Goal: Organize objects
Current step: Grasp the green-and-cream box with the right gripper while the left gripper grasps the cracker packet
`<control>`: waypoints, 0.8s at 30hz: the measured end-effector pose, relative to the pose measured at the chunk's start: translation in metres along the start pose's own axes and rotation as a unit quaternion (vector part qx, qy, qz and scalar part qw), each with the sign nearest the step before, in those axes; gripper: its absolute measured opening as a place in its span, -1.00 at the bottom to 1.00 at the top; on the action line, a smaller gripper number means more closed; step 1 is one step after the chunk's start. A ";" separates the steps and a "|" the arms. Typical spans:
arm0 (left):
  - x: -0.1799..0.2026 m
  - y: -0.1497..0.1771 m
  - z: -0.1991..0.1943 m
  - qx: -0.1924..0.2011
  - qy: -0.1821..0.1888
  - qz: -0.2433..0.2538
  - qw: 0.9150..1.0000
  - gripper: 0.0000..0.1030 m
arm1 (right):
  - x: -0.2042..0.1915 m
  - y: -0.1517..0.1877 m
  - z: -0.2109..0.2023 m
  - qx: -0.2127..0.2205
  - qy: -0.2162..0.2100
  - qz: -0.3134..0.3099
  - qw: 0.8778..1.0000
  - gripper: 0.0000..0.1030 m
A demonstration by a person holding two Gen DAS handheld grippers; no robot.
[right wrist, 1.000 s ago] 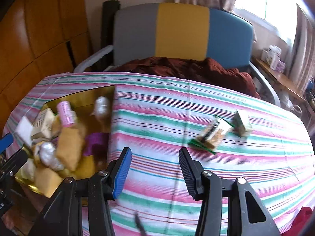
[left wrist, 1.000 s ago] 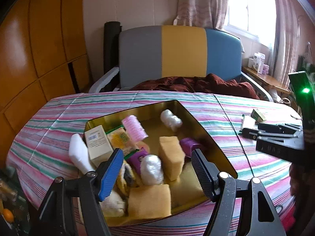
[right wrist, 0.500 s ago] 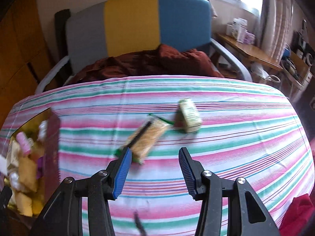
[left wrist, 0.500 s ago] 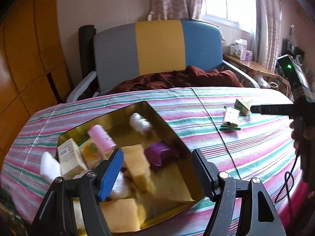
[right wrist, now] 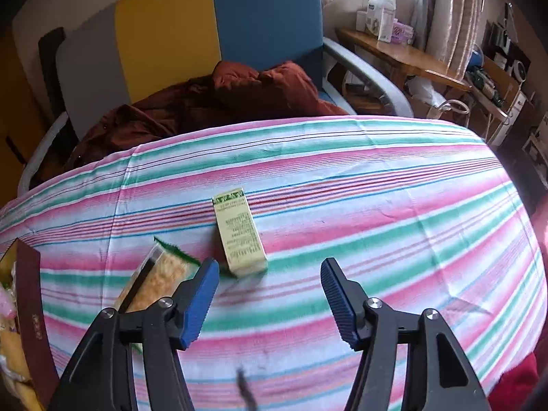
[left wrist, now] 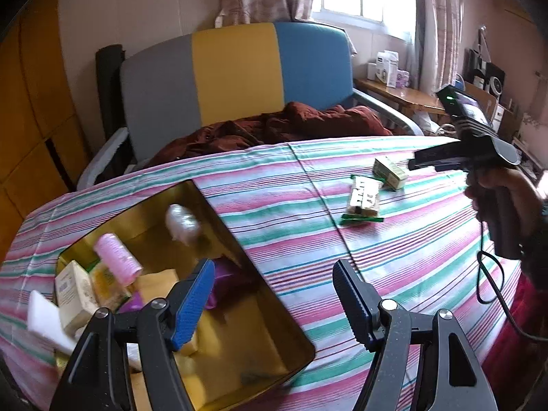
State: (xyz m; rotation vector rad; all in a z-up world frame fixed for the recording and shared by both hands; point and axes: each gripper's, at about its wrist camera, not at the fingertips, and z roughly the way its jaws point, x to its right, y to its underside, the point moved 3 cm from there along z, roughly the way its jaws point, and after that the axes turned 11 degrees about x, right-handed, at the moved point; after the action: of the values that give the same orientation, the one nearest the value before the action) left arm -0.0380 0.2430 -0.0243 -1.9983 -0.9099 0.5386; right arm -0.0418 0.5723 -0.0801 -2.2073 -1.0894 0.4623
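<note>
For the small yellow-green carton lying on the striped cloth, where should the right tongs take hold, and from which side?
Grip the carton across its two long sides, near the middle, coming down from above. It lies flat with its length running away from the right tongs, so the narrow width probably fits between the open jaws. Keep clear of the snack packet close by its near left corner.

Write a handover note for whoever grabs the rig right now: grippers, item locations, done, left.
Left gripper: open, empty, above the gold tin's right wall.
Right gripper: open, empty, low over the striped tablecloth, pointed at the loose items.
In the tin: pink roller, white wrapped bundle, cream box, purple item, yellow sponges, more.
On the cloth, outside the tin: small yellow-green box and clear snack packet with green edge, side by side.
Done: most items are in the tin.
Left: likely pick up the box and packet and put them in the tin.
</note>
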 end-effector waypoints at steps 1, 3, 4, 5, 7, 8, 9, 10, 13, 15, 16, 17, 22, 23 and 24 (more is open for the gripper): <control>0.002 -0.001 0.002 -0.002 0.003 0.001 1.000 0.40 | -0.002 -0.002 0.006 -0.003 -0.002 -0.001 1.000 0.22; 0.007 -0.003 0.008 -0.006 0.010 0.003 1.000 0.40 | -0.004 -0.004 0.017 -0.009 -0.003 -0.002 1.000 0.22; 0.010 -0.003 0.010 -0.007 0.013 0.005 1.000 0.40 | -0.005 -0.006 0.024 -0.012 0.000 -0.002 1.000 0.22; 0.013 -0.004 0.012 -0.008 0.016 0.006 1.000 0.40 | -0.007 -0.008 0.033 -0.018 -0.002 -0.001 1.000 0.22; 0.016 -0.005 0.016 -0.011 0.020 0.008 1.000 0.40 | -0.009 -0.009 0.044 -0.026 -0.004 0.000 1.000 0.22; 0.018 -0.006 0.019 -0.013 0.023 0.009 1.000 0.40 | -0.010 -0.010 0.050 -0.029 -0.003 -0.001 1.000 0.22; 0.019 -0.007 0.022 -0.016 0.025 0.008 1.000 0.40 | -0.011 -0.010 0.055 -0.033 -0.005 -0.002 0.999 0.21; 0.022 -0.008 0.025 -0.019 0.028 0.008 0.999 0.40 | -0.011 -0.010 0.060 -0.038 -0.010 -0.002 0.999 0.21; 0.027 -0.010 0.031 -0.026 0.034 0.007 0.999 0.40 | -0.010 -0.005 0.069 -0.061 -0.006 -0.017 0.998 -0.41; 0.031 -0.013 0.035 -0.030 0.039 0.004 0.999 0.40 | -0.006 -0.002 0.064 -0.063 -0.004 -0.026 0.998 -0.42; 0.032 -0.015 0.036 -0.031 0.041 0.003 0.999 0.40 | -0.004 0.000 0.060 -0.068 -0.010 -0.034 0.997 -0.42; 0.035 -0.017 0.039 -0.032 0.044 0.002 0.999 0.40 | -0.001 0.004 0.055 -0.072 -0.012 -0.049 0.996 -0.42; 0.048 -0.027 0.059 -0.052 0.057 -0.002 0.997 0.40 | 0.014 0.032 0.034 -0.094 -0.008 -0.086 0.992 -0.42; 0.053 -0.030 0.066 -0.058 0.061 -0.003 0.996 0.40 | 0.019 0.036 0.030 -0.091 -0.013 -0.077 0.993 -0.42; 0.056 -0.033 0.071 -0.060 0.063 -0.004 0.996 0.40 | 0.021 0.037 0.029 -0.092 -0.014 -0.071 0.993 -0.42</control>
State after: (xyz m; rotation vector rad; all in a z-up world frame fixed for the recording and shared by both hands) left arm -0.0611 0.3354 -0.0373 -2.1103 -0.8907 0.3545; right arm -0.0233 0.5832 -0.1273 -2.2659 -1.3421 0.3444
